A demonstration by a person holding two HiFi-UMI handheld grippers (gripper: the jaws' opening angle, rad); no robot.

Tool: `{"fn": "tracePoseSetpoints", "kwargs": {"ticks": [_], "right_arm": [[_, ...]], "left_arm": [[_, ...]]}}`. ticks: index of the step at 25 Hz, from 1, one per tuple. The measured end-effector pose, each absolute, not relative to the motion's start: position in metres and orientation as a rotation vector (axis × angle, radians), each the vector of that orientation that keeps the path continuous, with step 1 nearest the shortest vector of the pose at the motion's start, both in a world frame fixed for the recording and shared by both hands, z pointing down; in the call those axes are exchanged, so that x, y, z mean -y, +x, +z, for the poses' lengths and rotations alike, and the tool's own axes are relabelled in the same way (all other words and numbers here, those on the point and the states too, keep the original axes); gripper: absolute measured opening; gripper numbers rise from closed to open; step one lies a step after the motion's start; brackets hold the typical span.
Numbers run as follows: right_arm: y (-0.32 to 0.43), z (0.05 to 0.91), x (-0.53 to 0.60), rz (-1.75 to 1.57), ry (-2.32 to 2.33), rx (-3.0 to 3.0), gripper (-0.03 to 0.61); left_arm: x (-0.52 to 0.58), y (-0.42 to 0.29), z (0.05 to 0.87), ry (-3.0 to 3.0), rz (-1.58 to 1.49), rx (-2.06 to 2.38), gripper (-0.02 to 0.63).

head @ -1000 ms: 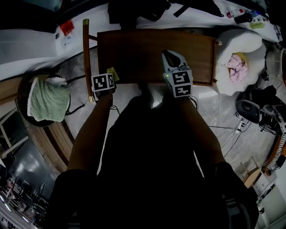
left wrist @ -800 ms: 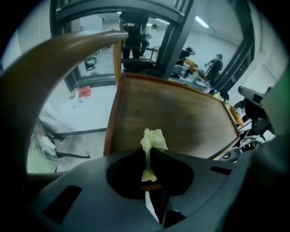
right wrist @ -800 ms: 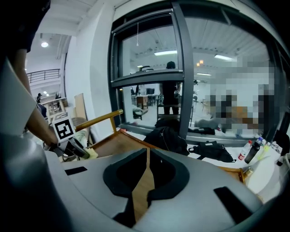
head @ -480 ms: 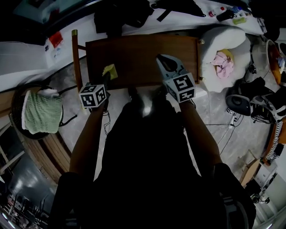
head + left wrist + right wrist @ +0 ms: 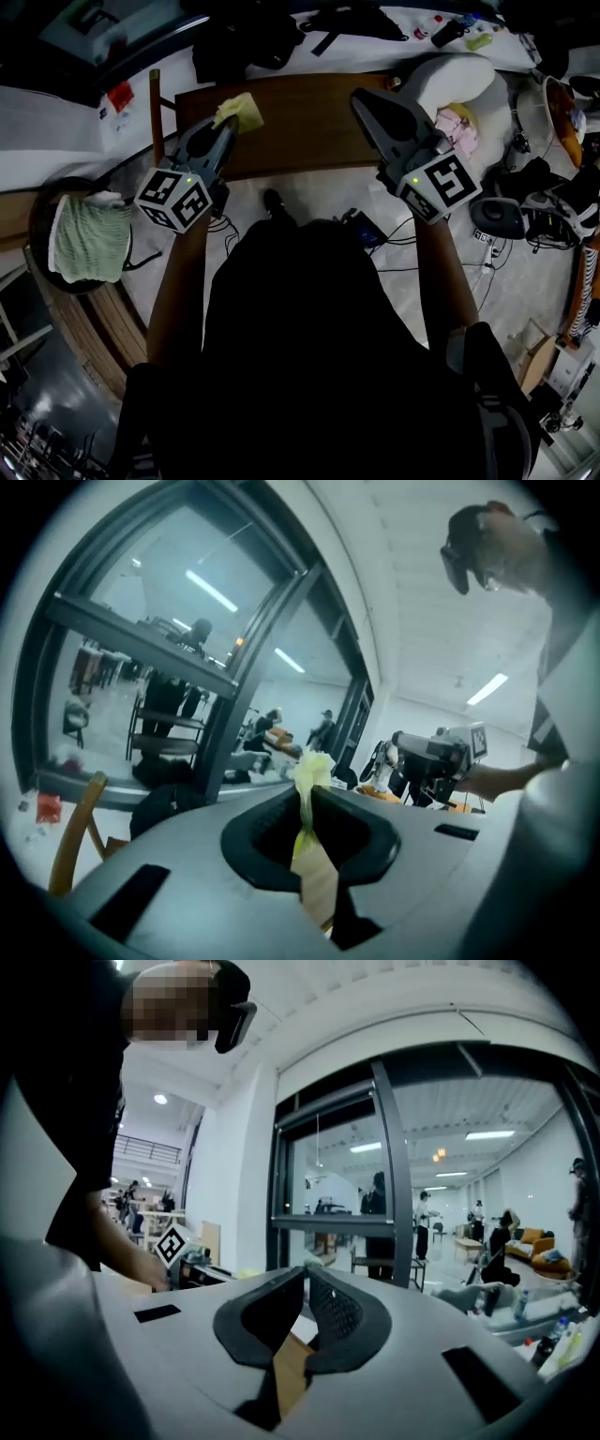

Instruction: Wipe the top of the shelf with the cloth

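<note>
Two grippers, one cloth, one shelf, entered left to right as we hold them.

1. Green towel (image 5: 89,239): lies well left of the shelf and is no part of our job.
2. Left gripper (image 5: 225,128): jaws pinching the cloth (image 5: 239,111), a small yellow piece whose free end pokes out past the tips. From the head view it sits over the left end of the shelf top (image 5: 309,122). We cannot tell whether it touches the wood.
   Handling, in our judgement: light, soft and limp, so likely to bunch and drag on the wood. We would grip it near one edge and leave a loose flap to lie flat.
3. Right gripper (image 5: 366,101): jaws pressed together on nothing, over the right part of the shelf.
4. White cushion (image 5: 441,75): just beside the right end of the shelf, with pink fabric (image 5: 457,127) on it.
</note>
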State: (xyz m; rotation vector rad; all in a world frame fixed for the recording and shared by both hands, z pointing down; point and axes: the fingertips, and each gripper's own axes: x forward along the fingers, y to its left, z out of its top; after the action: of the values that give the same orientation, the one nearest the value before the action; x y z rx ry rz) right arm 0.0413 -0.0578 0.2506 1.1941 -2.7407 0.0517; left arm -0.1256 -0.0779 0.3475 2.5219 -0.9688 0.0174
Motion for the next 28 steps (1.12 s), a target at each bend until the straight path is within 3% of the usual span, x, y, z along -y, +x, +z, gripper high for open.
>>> {"fn": "tracePoseSetpoints", "kwargs": {"ticks": [10,19,28], "right_arm": [[0.059,0.188,-0.077,0.022,0.997,2.972,0.032],[0.037,0.207,-0.182,0.133,0.866,3.020,0.032],[-0.011,0.193,-0.270,0.102,0.891,3.040,0.032]], "left_arm": [[-0.042,-0.098,0.222,2.749,-0.098,0.926,0.035],[-0.152,-0.093,0.190,2.822,-0.114,0.825,0.035],[-0.247,-0.135,0.170,2.880,-0.203,0.713,0.035]]}}
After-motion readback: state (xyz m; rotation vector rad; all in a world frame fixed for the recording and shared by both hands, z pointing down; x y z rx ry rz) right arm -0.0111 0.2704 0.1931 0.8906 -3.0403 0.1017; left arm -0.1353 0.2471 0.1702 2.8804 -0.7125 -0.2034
